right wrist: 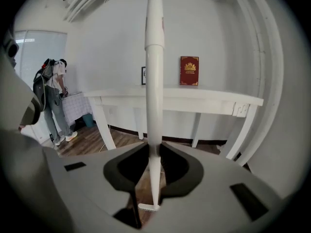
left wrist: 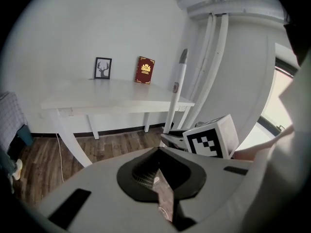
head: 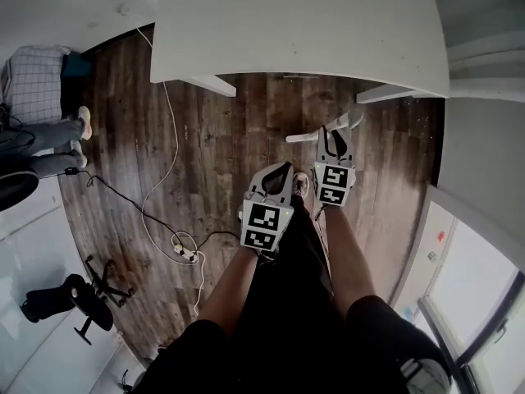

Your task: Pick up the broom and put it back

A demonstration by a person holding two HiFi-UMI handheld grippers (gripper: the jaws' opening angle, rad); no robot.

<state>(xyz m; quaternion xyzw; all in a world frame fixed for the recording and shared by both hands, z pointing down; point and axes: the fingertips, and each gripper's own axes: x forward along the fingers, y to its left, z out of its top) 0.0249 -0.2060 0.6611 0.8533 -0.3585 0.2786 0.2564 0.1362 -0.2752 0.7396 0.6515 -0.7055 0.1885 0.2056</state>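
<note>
Well, your right claw (right wrist: 154,149) is pinched on the broom (right wrist: 154,72). Its white stick stands straight up in front of the table (right wrist: 194,98). It looks light, stiff and smooth, so it may slip or swing. Hold tight. Your left claw (left wrist: 158,150) is closed on nothing. The brush end is hard to make out.

the broom (right wrist: 154,81) handle looks like smooth, slightly glossy white plastic. the floor (head: 221,138) is dark, worn wood planks. the desk (head: 303,23) is matt white, faintly scuffed.
</note>
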